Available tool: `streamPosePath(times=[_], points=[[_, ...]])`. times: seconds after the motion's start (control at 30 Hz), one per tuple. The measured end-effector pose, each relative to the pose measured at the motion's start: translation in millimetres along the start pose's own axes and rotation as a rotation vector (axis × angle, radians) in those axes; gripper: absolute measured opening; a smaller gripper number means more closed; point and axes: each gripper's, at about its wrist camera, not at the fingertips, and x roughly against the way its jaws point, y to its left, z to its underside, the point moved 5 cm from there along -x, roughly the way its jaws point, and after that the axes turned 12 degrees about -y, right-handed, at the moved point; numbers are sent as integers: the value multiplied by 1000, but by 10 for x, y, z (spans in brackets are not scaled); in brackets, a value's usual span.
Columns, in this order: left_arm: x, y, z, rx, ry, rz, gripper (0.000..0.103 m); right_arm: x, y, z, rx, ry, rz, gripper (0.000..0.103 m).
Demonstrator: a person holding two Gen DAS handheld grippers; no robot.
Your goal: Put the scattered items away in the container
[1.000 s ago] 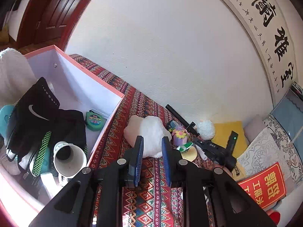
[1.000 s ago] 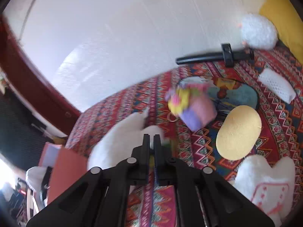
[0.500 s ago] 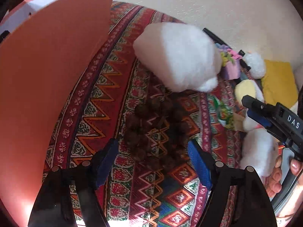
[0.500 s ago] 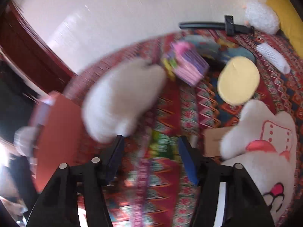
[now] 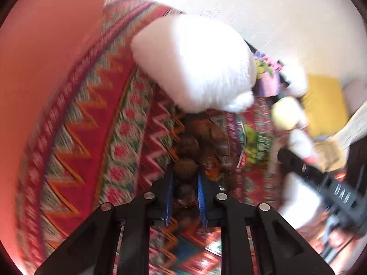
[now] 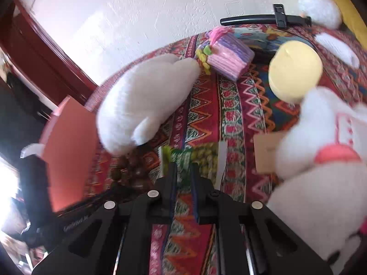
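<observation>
A string of brown wooden beads (image 5: pixel 185 146) lies on the patterned cloth (image 5: pixel 91 137) below a white plush toy (image 5: pixel 195 64). My left gripper (image 5: pixel 184 178) is shut on the beads, with one bead between its blue pads. The pink box wall (image 5: pixel 45 57) stands at the left. My right gripper (image 6: pixel 183 174) is closed on the near edge of a green and yellow snack packet (image 6: pixel 201 158). The beads (image 6: pixel 126 171) and the left gripper show at its left, by the pink box (image 6: pixel 68 151).
A purple gift box (image 6: pixel 229 57), a yellow round pad (image 6: pixel 296 68), a white and pink plush (image 6: pixel 321 160), a cardboard piece (image 6: pixel 266 151), a black stick (image 6: pixel 263 20) and a white ball (image 6: pixel 318 6) lie on the cloth. The white wall is behind.
Both grippers have come down to the cloth and closed from wide open, the left on the beads, the right on the snack packet.
</observation>
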Motion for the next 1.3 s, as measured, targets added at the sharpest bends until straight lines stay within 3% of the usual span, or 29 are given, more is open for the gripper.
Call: streamPosePath(times=[0.13,0.27,0.4,0.47,0.57,0.8,0.87,0.93,1.1,1.17,1.23,1.3], points=[[66,32,122,130,35,131,15,163,25,-4,-47,-19,-55,10],[242,-19,103,202,22,222,15,185,-18,-26,-13,-48,-14,13],[455,-63,-30,245,-13,302,15,93,13,-37,-13,-59,5,34],[562,-64,-67,274,-22,342,15,29,101,-54,12,-75,13,58],[729,-53,-119,292,-38,380,15,-75,165,-61,68,-94,54,72],[1173,-207,-538,296,-138,491,15,-478,143,85,323,-40,236,70],[1426,-184,-701,273,-189,504,15,-514,117,129,364,-39,275,43],[1689,-77,-912,274,-265,525,15,-488,95,118,348,-33,258,36],[2383,612,-1270,385,-528,459,16,-447,85,93,312,-29,212,33],[2502,1051,-1311,459,-593,369,27,-466,86,104,325,-28,214,33],[2481,1517,-1263,547,-579,203,69,-472,86,109,332,-27,215,33],[2466,1862,-1177,603,-555,65,72,-469,95,117,327,-27,215,33]])
